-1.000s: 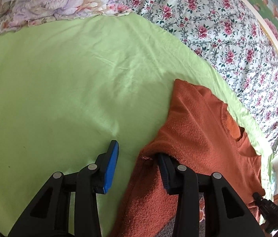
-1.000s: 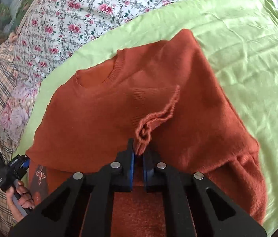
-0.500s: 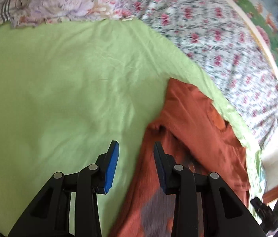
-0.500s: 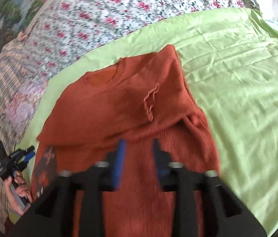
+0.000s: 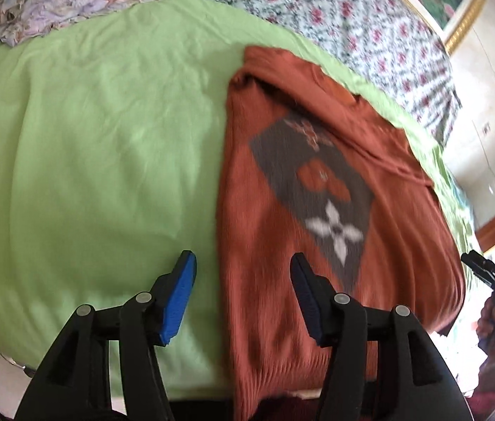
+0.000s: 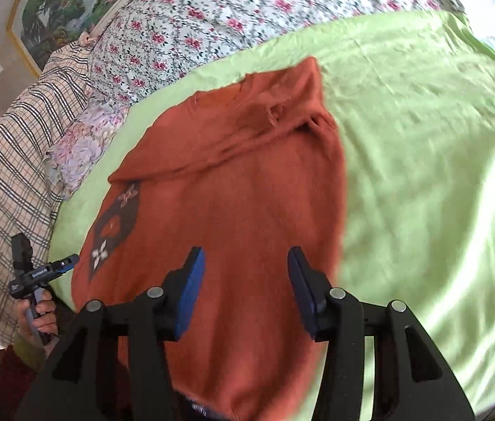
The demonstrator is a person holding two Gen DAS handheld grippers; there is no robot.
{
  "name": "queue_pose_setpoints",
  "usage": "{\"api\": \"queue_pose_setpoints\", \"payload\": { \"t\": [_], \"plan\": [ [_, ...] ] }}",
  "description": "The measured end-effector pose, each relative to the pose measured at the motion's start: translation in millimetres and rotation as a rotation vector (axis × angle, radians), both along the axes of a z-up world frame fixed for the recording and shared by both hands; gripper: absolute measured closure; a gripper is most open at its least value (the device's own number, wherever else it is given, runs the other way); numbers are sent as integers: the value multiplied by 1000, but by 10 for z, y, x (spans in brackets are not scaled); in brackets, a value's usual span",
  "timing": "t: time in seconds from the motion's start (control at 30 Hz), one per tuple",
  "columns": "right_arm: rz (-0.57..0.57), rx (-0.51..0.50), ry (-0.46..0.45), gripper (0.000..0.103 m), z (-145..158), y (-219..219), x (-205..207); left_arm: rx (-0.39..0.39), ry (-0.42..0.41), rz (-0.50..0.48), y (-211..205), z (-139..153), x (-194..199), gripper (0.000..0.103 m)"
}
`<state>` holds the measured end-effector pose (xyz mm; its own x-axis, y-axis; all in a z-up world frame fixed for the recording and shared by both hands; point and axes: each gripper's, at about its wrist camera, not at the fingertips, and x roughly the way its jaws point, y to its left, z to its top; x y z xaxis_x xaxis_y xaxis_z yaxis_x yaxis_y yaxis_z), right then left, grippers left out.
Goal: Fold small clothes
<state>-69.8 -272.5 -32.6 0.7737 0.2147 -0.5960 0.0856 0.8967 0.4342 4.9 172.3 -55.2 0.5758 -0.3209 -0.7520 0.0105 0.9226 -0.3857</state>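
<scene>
Sweater (image 6: pixel 240 210), rusty orange, lay flat on the green sheet (image 5: pixel 89 140) of our bed, with its sleeves folded in across the top. A gray patch (image 5: pixel 317 189) with a white flower showed on it. Our left tongs (image 5: pixel 242 273) were wide apart and held nothing, over the sweater's edge. Our right tongs (image 6: pixel 245 270) were wide apart too, above the sweater's bottom half. A flowered blanket (image 6: pixel 212 21) lay past the sheet.

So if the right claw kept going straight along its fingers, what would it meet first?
Most likely the orange sweater, which fills the gap between the open right claw fingers, lying on the green sheet. Depth is unclear through the fisheye.
</scene>
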Motion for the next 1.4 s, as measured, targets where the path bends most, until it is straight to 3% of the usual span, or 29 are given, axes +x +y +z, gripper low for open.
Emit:
{"api": "queue_pose_setpoints", "payload": {
  "t": [0.2, 0.37, 0.5, 0.6, 0.63, 0.7, 0.77, 0.8, 0.87, 1.13, 1.4],
  "plan": [
    [6, 53, 36, 53, -190, -145, -474, -75, 47, -122, -95, -71, -270, 48],
    [139, 173, 23, 53, -371, -67, -572, -60, 32, -189, -227, -131, -412, 49],
    [244, 227, 14, 53, -448, 38, -515, -102, 32, -215, -198, -151, -422, 54],
    [269, 239, -1, 53, -464, 45, -518, -144, 37, -206, -121, -210, -384, 74],
    [274, 245, -3, 53, -473, 44, -507, -162, 42, -203, -85, -227, -376, 89],
    [282, 231, -8, 63, -463, 68, -482, -191, 51, -200, -52, -253, -360, 94],
    [287, 187, 16, 89, -481, 117, -472, -182, 39, -195, -52, -248, -385, 96],
    [289, 169, 29, 95, -492, 139, -462, -168, 29, -194, -67, -231, -399, 96],
    [289, 163, 34, 95, -503, 161, -467, -156, 2, -187, -87, -159, -439, 98],
    [255, 249, -176, 96, -73, 57, -501, -223, -177, -126, -108, 394, -377, 99],
    [186, 248, -336, 96, 432, -141, -123, -233, -303, 2, -37, 782, 370, 99]
  ]
}}
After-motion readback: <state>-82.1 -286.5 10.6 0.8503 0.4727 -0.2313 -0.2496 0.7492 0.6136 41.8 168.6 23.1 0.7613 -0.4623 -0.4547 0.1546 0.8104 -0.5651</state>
